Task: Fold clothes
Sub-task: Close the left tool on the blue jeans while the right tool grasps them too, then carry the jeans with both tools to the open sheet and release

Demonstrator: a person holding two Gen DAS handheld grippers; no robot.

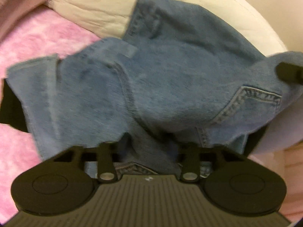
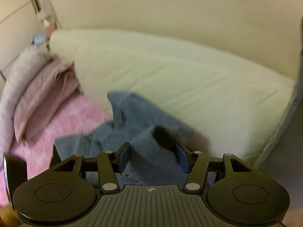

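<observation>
Blue denim jeans (image 1: 161, 79) lying crumpled, spreading across pink fuzzy blanket and edge of cream mattress. Waist end bunching up near camera in both wrist views, stitched back pocket showing at right in left wrist view. One flap pointing up toward mattress. Curved seam running down middle. Fabric (image 2: 151, 141) rising in fold, blurring with motion.
</observation>
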